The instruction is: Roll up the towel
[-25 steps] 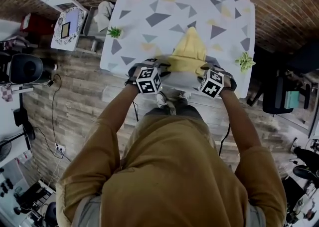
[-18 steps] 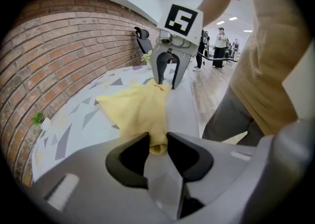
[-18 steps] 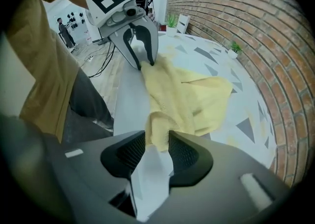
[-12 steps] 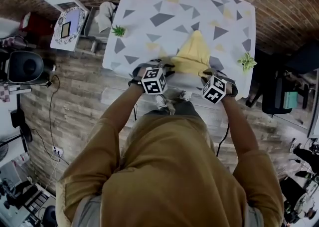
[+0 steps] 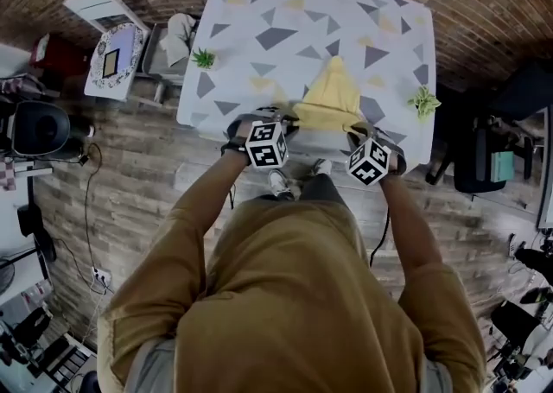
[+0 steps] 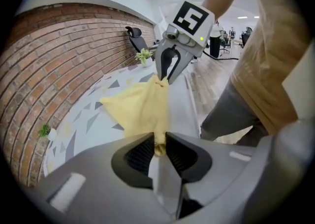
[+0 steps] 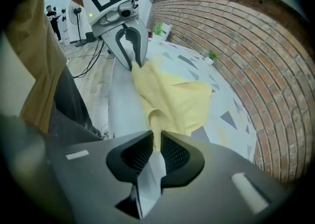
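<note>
Yellow cloth towel lies bunched into a peak at the near edge of the white table with grey and yellow triangles, its near side stretched between the two grippers. The left gripper has just been closing its jaws and pinches the towel's near left corner. The right gripper has likewise just been closing and pinches the near right corner.
</note>
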A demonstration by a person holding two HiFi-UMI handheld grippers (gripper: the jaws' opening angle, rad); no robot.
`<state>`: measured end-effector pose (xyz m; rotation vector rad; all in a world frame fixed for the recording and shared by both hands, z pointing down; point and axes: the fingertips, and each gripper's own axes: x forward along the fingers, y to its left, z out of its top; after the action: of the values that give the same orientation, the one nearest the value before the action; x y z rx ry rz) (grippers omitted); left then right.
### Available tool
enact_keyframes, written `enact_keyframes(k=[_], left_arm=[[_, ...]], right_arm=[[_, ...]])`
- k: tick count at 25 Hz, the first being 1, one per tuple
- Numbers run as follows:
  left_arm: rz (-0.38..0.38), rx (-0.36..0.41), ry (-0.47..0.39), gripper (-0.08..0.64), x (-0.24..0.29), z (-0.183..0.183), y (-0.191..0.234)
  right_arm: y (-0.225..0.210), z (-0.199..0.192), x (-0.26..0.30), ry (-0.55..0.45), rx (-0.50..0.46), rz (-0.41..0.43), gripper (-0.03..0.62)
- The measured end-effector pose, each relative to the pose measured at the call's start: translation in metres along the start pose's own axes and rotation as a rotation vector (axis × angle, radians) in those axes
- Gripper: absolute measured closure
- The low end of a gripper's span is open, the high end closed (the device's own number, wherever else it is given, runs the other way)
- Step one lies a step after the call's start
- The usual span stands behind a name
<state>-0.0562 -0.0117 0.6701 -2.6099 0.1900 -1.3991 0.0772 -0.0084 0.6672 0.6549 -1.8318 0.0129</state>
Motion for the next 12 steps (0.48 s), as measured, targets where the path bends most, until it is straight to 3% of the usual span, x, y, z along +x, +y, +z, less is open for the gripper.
enact_keyframes(k=[6, 12], left_arm=[[-0.003, -0.003, 0.003, 0.453, -0.001, -0.001, -0.001], [0.024, -0.028, -0.007, 0.451, -0.007, -0.002, -0.001]], right_arm=[[-0.001, -0.001, 0.0, -0.003, 0.055, -0.045, 0.543], [0.012, 0.001, -0.004, 0.02, 0.072, 0.067, 0.541]])
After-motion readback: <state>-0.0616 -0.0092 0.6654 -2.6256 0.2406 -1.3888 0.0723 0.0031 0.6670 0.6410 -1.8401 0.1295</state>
